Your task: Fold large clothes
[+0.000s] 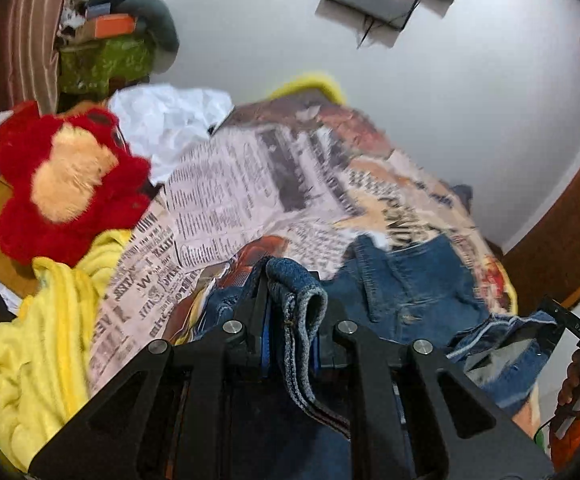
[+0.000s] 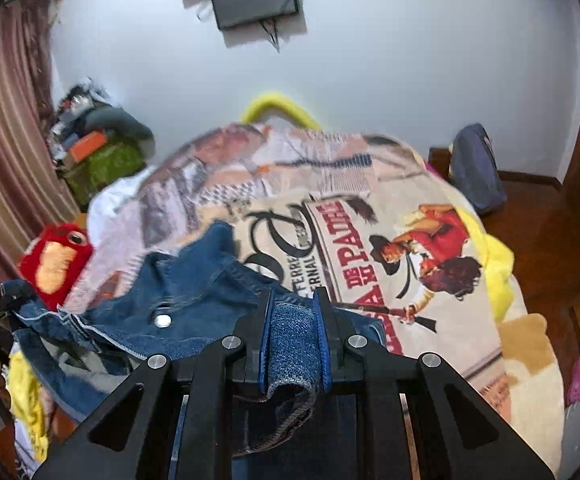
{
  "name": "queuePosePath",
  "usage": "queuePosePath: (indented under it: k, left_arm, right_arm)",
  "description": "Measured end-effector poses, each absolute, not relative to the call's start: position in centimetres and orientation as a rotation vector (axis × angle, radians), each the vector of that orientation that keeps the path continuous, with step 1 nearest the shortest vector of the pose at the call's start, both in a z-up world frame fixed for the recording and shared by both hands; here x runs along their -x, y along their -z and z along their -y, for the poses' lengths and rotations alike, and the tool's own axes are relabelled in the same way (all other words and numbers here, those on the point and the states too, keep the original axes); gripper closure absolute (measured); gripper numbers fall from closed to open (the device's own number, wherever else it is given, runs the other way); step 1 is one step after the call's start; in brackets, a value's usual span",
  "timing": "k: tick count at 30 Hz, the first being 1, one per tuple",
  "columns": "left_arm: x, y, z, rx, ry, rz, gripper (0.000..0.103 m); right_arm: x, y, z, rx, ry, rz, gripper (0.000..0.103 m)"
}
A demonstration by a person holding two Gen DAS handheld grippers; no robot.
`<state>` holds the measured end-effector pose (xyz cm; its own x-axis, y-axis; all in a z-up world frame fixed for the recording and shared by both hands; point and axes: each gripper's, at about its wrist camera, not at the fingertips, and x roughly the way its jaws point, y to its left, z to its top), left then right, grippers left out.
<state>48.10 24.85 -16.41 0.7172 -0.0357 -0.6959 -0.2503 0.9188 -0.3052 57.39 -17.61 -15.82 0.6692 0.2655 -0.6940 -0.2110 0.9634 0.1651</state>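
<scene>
Printed blanket [image 2: 430, 216] under gripped jeans [image 2: 193, 296] (denim).

1. The middle and far right of the printed blanket [image 2: 390, 216] lie bare: open passage there.
2. The jeans [image 2: 193, 280] cover its near left part.
3. A red plush toy [image 1: 73, 184], yellow fabric [image 1: 37, 340] and white cloth [image 1: 169, 120] crowd the left edge.
4. A dark bag [image 2: 476, 168] stands far right, beside the bed.

light: bright, even indoor | blur: motion-smeared bedding | edges: fisheye-bent, dark corners
</scene>
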Motion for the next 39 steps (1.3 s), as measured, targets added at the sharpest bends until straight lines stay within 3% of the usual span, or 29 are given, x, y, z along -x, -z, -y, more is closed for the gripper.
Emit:
queuePosePath:
  k: [10, 18, 20, 22, 25, 31, 39]
  left_arm:
    - [-53.3, 25.7, -25.7, 0.396, -0.178, -0.978, 0.083]
    - [-53.7, 24.9, -24.6, 0.295, -0.199, -1.027, 0.083]
    - [-53.3, 23.4, -24.3, 0.264, -0.206, -1.016, 0.074]
    - [-52.6, 21.6, -24.2, 0.22, -0.244, -0.974, 0.044]
    - [-50.6, 18.2, -24.3, 0.152, -0.292, -0.864, 0.019]
    - [-47.5, 16.3, -24.0, 0.055, -0.262, -0.872, 0.009]
    - [-45.6, 22.1, -21.2, -0.105, -0.226, -0.987, 0.009]
  right_arm:
    - [-62.2, 23.5, 17.8, -0.021, -0.214, -0.937, 0.086]
    - [-61.5, 22.2, 21.8, 0.131, 0.02, -0.894, 0.086]
    - [-60.6, 21.3, 23.4, 0.069, -0.037, -0.92, 0.086]
    - [-59.5, 20.6, 24.3, 0.031, -0.064, -0.928, 0.086]
    - [-57.6, 19.6, 24.1, 0.01, -0.136, -0.944, 0.086]
    - [-54.0, 18.5, 19.7, 0.07, -0.275, -0.949, 0.086]
    - [-51.7, 20.2, 13.0, 0.163, -0.447, -0.987, 0.086]
